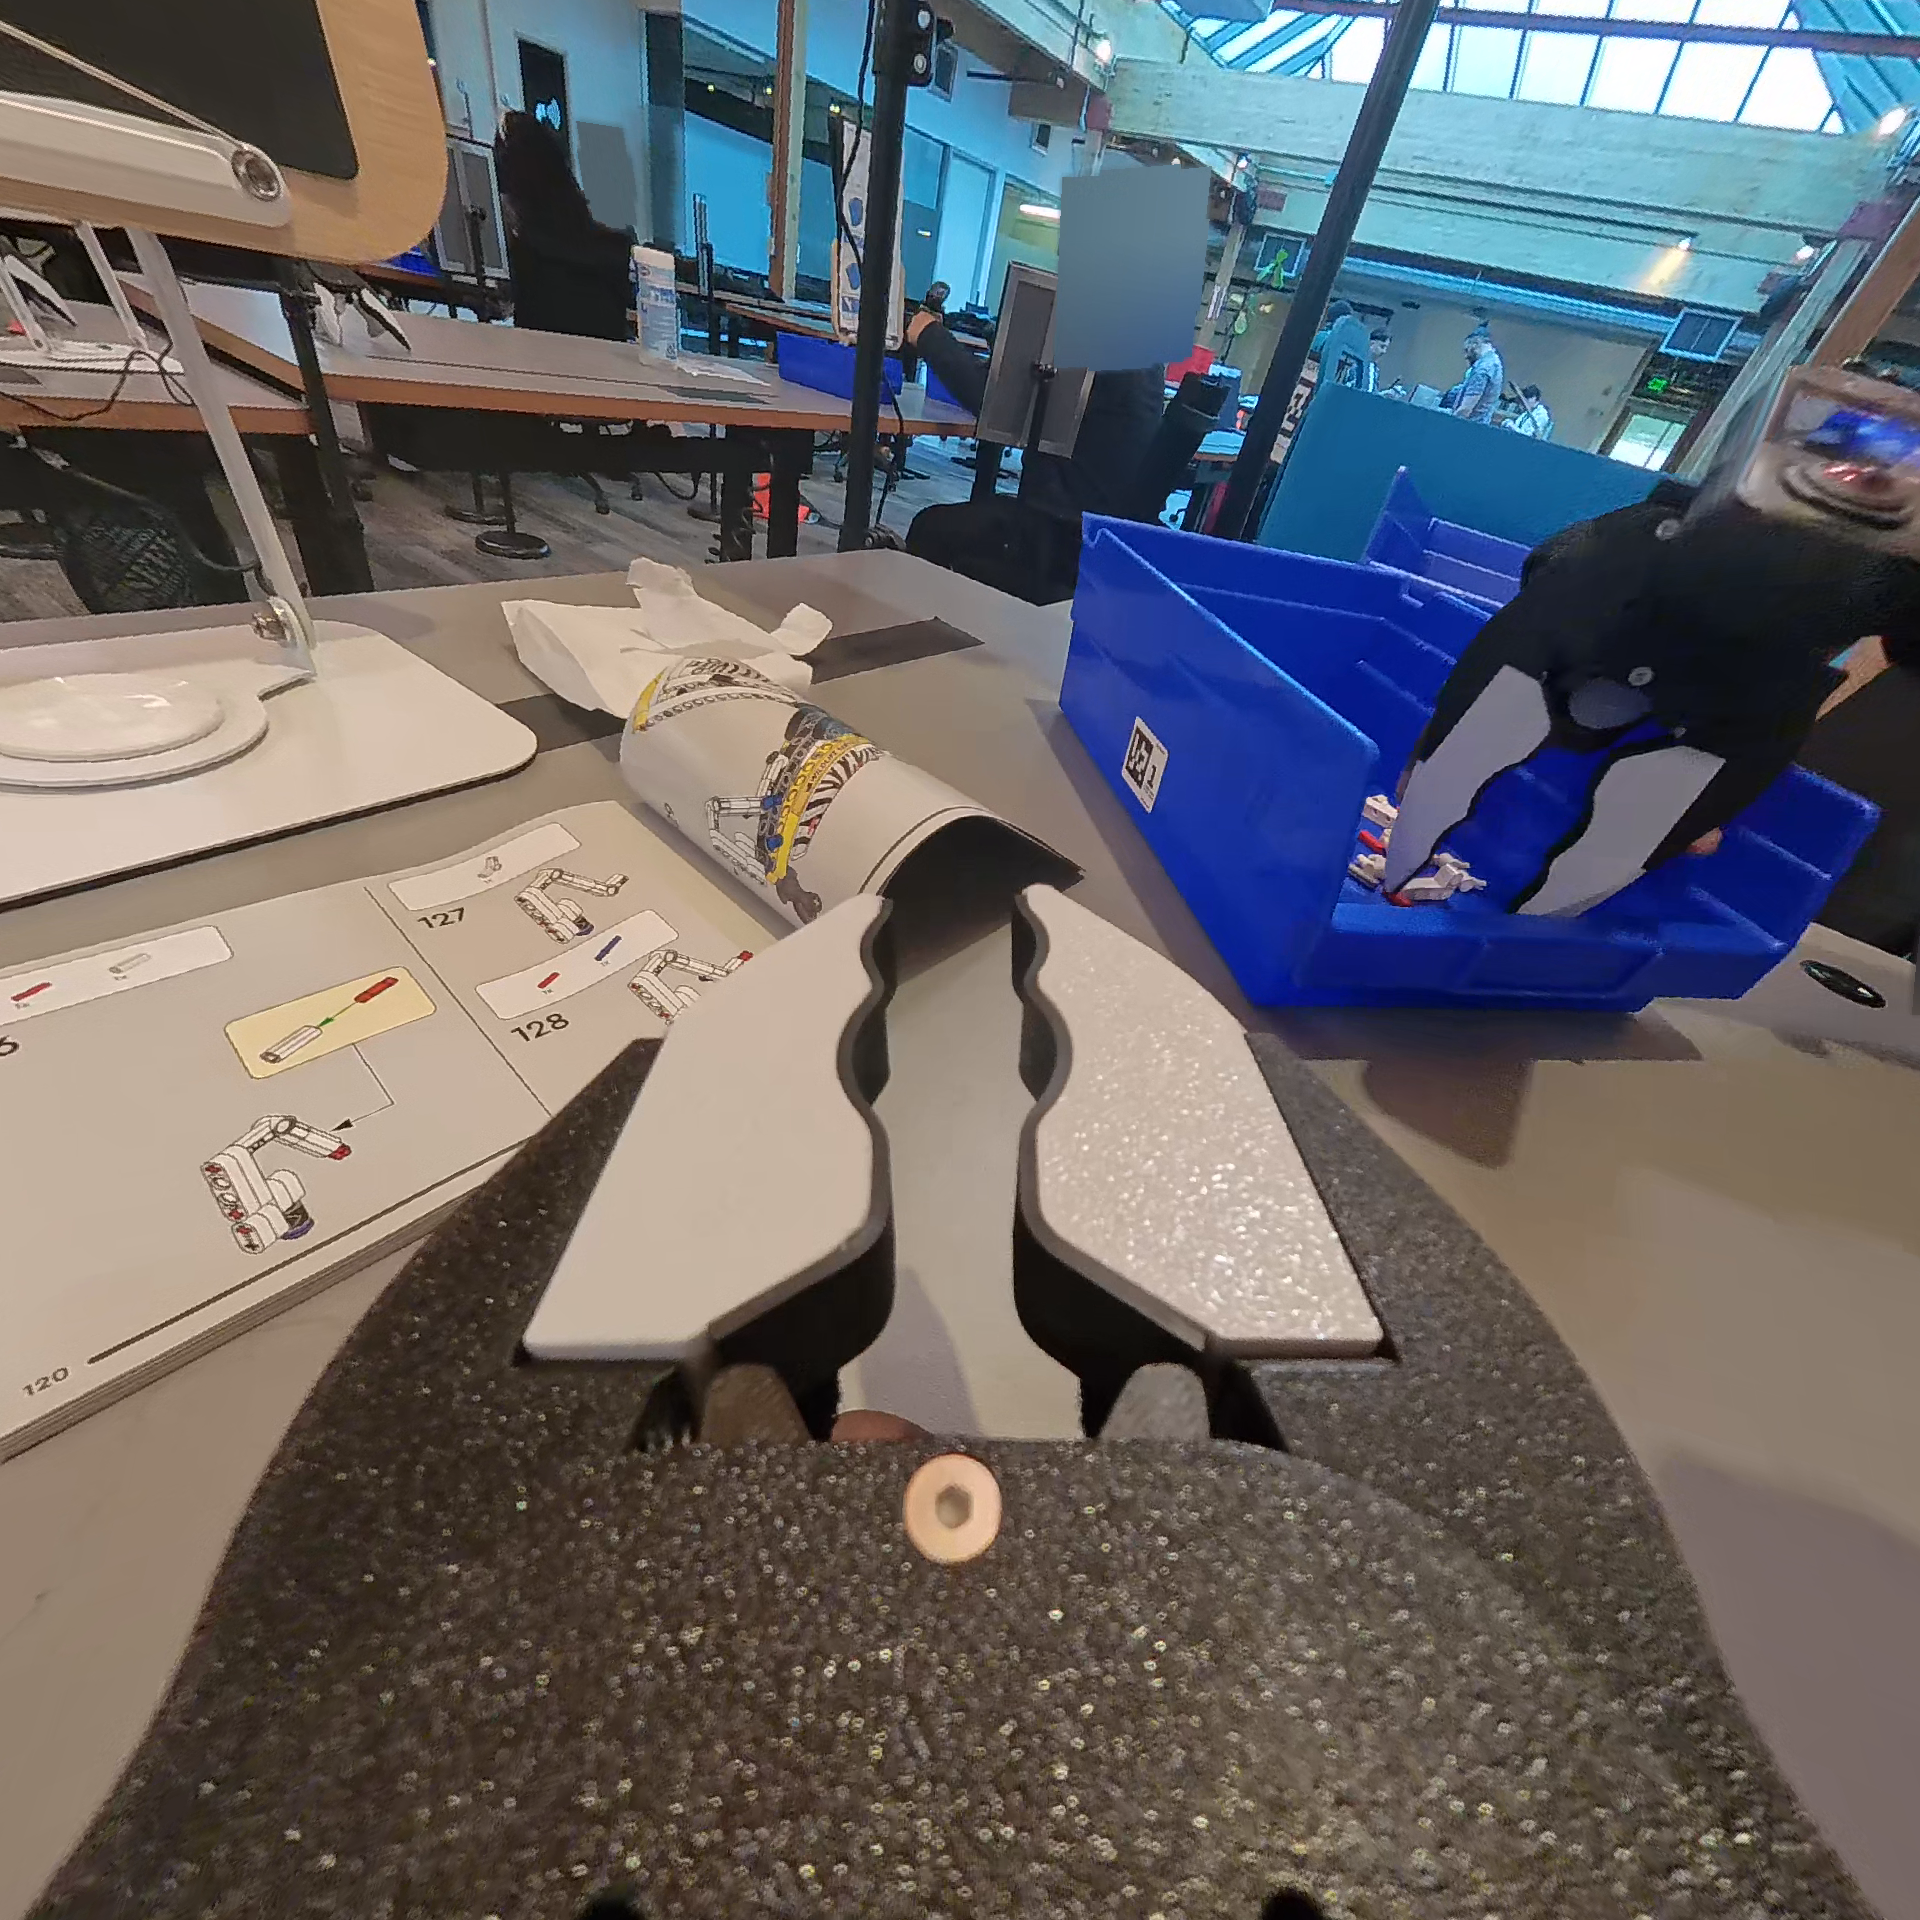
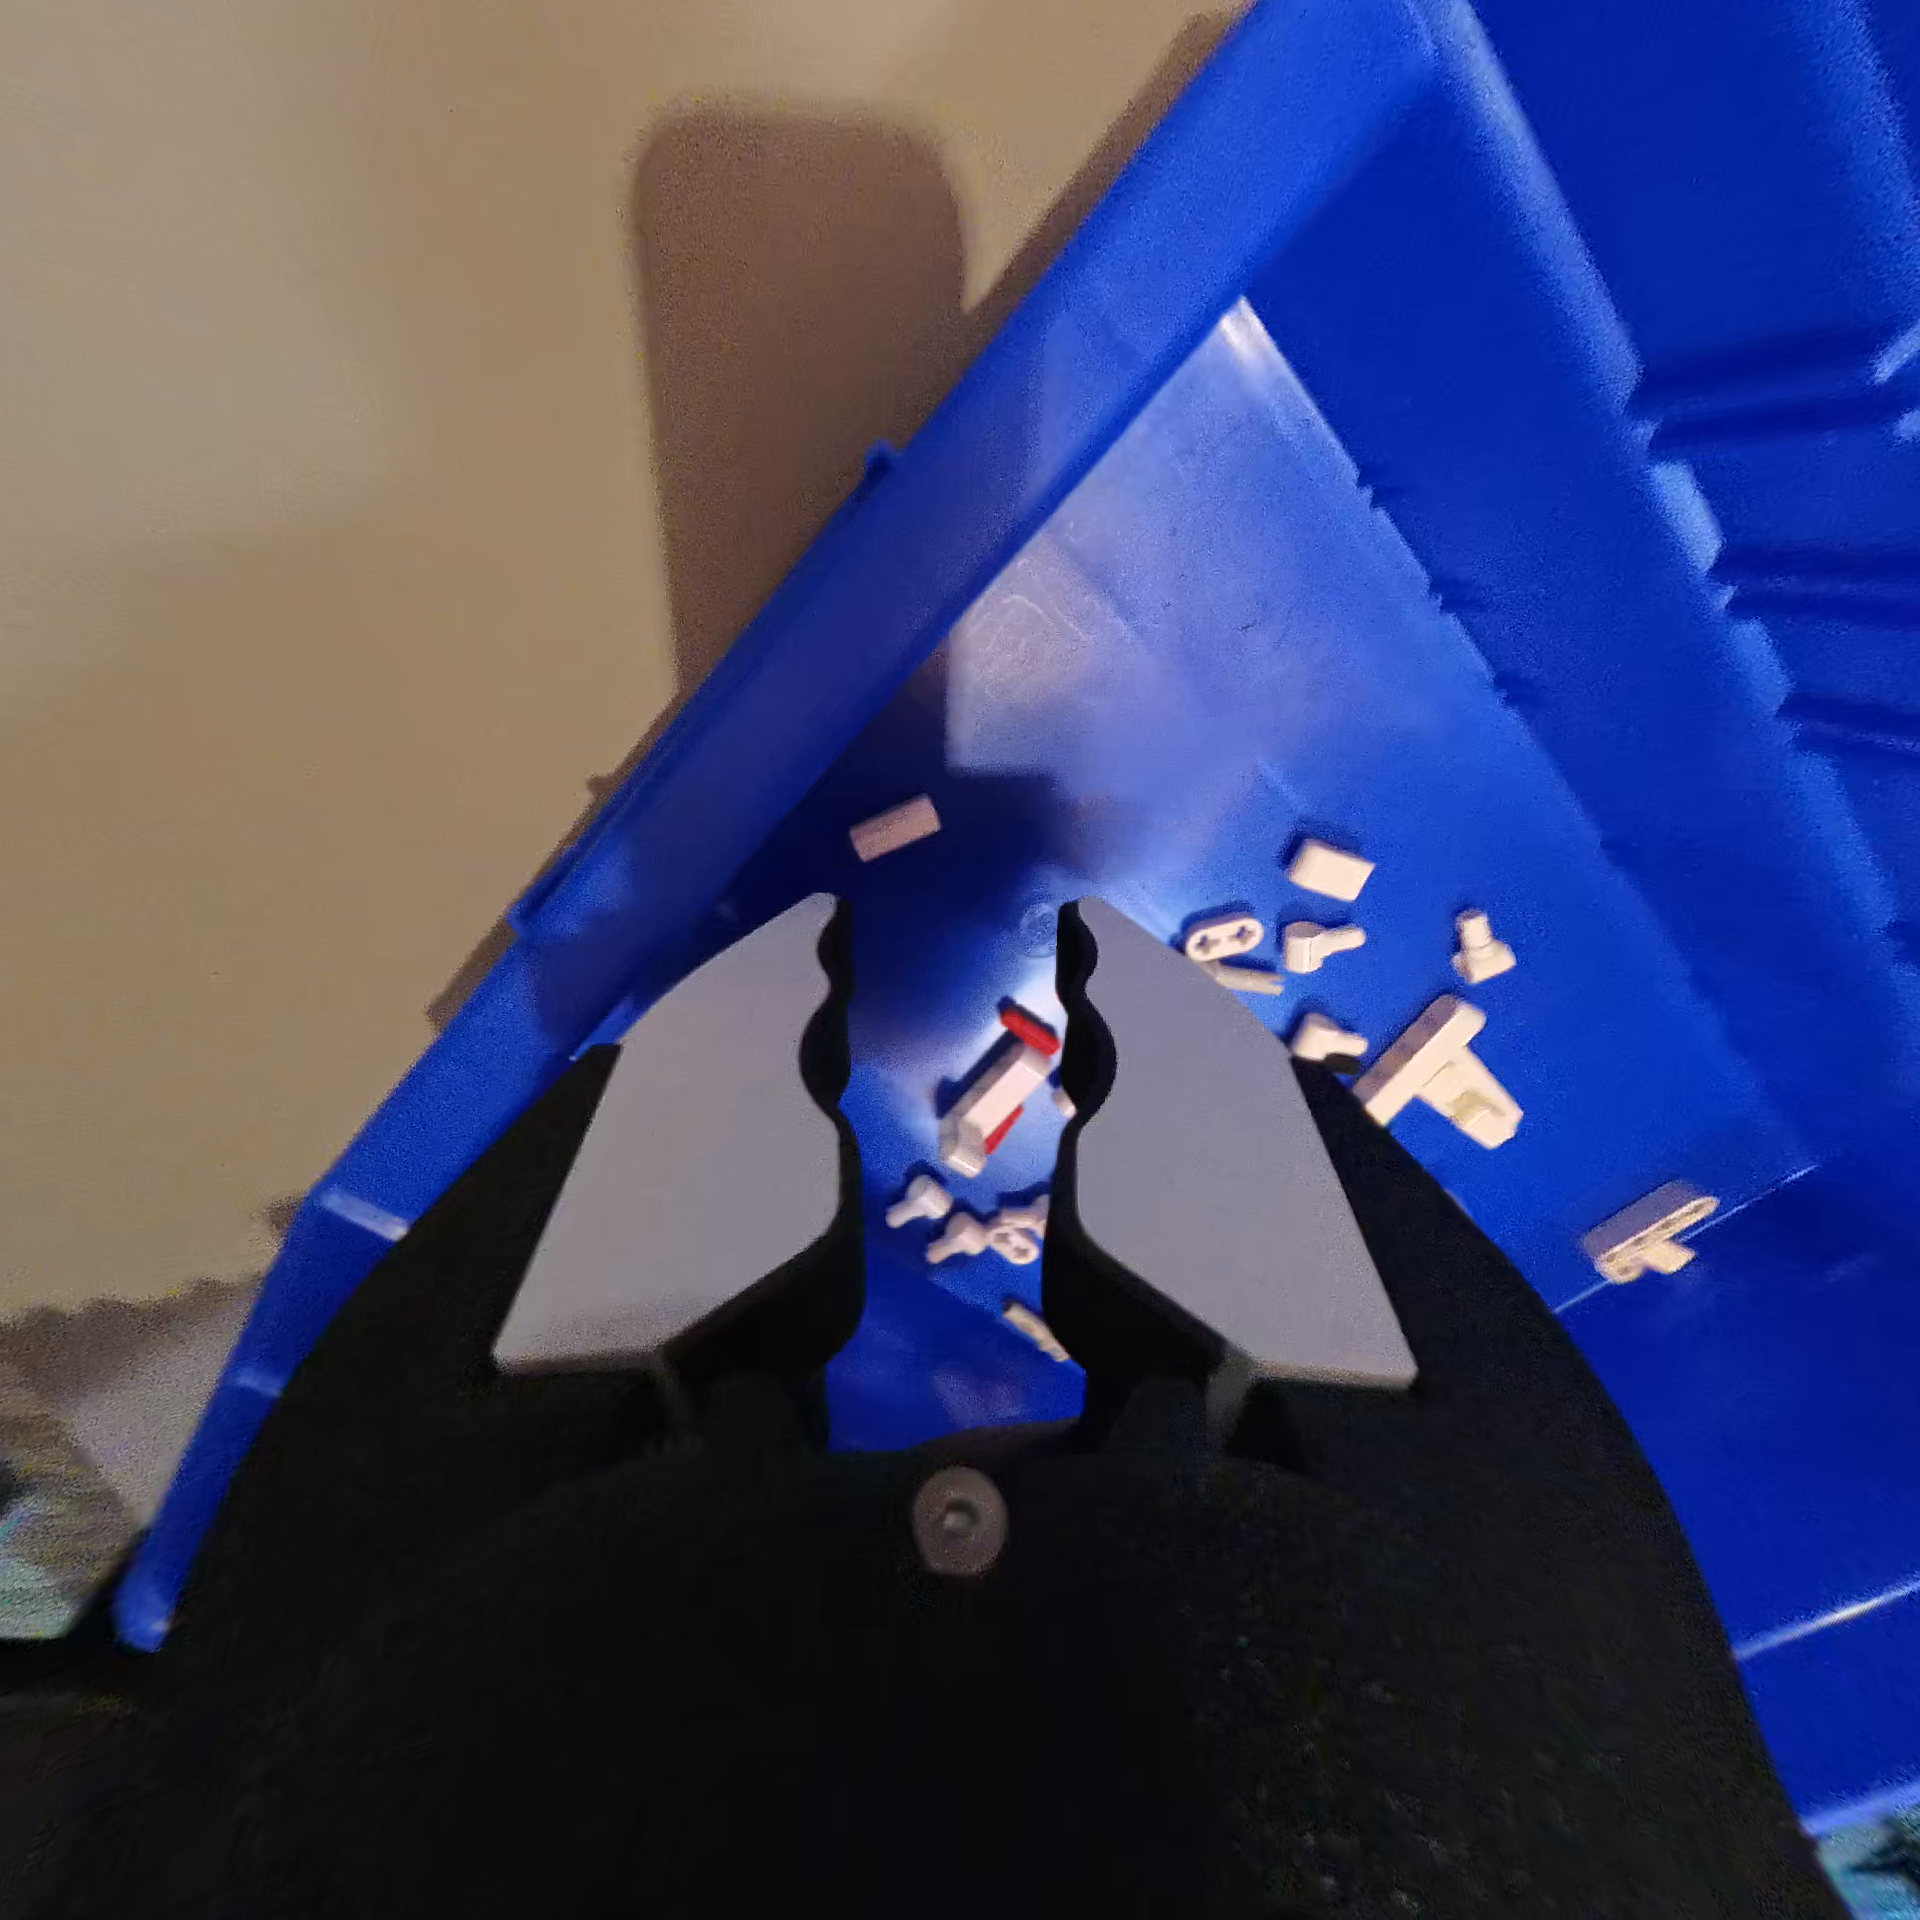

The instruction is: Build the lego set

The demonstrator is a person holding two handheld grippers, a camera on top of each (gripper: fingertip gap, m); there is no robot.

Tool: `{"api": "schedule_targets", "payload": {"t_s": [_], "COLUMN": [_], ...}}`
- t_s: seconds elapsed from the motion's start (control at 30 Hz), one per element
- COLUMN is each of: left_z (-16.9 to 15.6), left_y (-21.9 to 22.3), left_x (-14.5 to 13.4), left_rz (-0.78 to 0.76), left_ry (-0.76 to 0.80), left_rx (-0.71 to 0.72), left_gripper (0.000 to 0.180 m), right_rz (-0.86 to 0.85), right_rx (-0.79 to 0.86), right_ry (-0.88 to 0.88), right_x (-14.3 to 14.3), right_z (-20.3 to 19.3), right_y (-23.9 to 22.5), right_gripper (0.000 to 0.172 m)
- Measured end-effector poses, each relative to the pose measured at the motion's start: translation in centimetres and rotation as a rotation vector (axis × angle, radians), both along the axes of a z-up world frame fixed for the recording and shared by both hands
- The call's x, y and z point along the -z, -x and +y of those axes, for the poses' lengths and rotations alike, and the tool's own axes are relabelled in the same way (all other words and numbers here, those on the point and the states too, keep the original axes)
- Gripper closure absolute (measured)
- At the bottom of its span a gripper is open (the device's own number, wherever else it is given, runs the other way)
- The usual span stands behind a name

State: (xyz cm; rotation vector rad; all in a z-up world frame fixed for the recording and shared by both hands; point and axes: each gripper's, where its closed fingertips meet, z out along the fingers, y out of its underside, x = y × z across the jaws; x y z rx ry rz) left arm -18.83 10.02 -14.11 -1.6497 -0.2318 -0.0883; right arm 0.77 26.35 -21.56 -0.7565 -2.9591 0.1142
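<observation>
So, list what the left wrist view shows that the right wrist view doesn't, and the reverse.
Left wrist view only: the left claw, open and bare over the grey table; an open instruction booklet with its pages curled; crumpled white paper; a white lamp base.

Right wrist view only: the bin floor close up, with scattered white pieces and a white-and-red piece lying between the open fingers, not gripped.

Both: the blue bin and the right claw reaching into it.
</observation>
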Motion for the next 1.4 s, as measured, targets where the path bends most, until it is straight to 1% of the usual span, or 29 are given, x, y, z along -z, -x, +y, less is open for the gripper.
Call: {"api": "schedule_targets", "payload": {"t_s": [0.07,0.13,0.23,0.33,0.4,0.43,0.53,0.6,0.67,0.8,0.9,0.97,1.07,1.2,1.3,1.4], "left_z": [0.1,0.1,0.1,0.1,0.1,0.1,0.1,0.1,0.1,0.2,0.2,0.2,0.1,0.1,0.1,0.1], "left_y": [0.0,0.0,0.0,0.0,0.0,0.0,0.0,0.0,-0.1,-0.4,-0.8,-1.0,-1.2,-1.2,-1.1,-1.1], "left_x": [0.1,0.1,0.1,0.1,0.1,0.2,0.2,0.2,0.2,0.2,0.3,0.3,0.2,0.2,0.2,0.2], "left_rz": [-0.004,-0.005,-0.003,-0.001,-0.002,-0.003,-0.004,-0.002,0.002,0.021,0.045,0.064,0.081,0.078,0.074,0.075], "left_ry": [0.005,0.007,0.007,0.007,0.01,0.012,0.013,0.015,0.018,0.023,0.031,0.032,0.032,0.03,0.03,0.027], "left_rx": [0.0,0.001,0.0,0.001,0.001,0.001,0.001,0.004,0.006,0.014,0.025,0.026,0.026,0.027,0.026,0.024], "left_gripper": [0.16,0.159,0.159,0.159,0.159,0.159,0.159,0.158,0.158,0.158,0.158,0.158,0.159,0.159,0.159,0.159], "right_rz": [0.018,0.041,0.019,0.03,0.031,0.025,0.018,0.033,0.062,0.154,0.215,0.22,0.209,0.192,0.195,0.177], "right_rx": [-0.068,-0.147,-0.19,-0.231,-0.237,-0.231,-0.207,-0.184,-0.137,-0.013,0.049,0.092,0.104,0.078,0.073,0.079], "right_ry": [0.068,0.156,0.166,0.171,0.171,0.191,0.186,0.142,0.109,0.141,0.176,0.219,0.306,0.344,0.322,0.281], "right_x": [-0.3,-0.6,0.2,1.0,1.5,1.6,1.6,1.5,0.4,-4.5,-7.0,-7.6,-7.1,-4.1,-1.6,0.6], "right_z": [-0.8,-2.0,-1.8,-2.0,-2.1,-2.2,-2.0,-1.3,-0.8,-1.8,-4.2,-6.7,-11.5,-16.9,-18.9,-18.9], "right_y": [0.1,0.1,-0.2,-0.3,-0.3,-0.4,-0.4,-0.2,0.1,0.8,1.1,1.2,1.3,2.0,3.1,3.5], "right_gripper": [0.136,0.143,0.141,0.143,0.145,0.155,0.155,0.155,0.156,0.156,0.156,0.156,0.156,0.155,0.155,0.155]}}
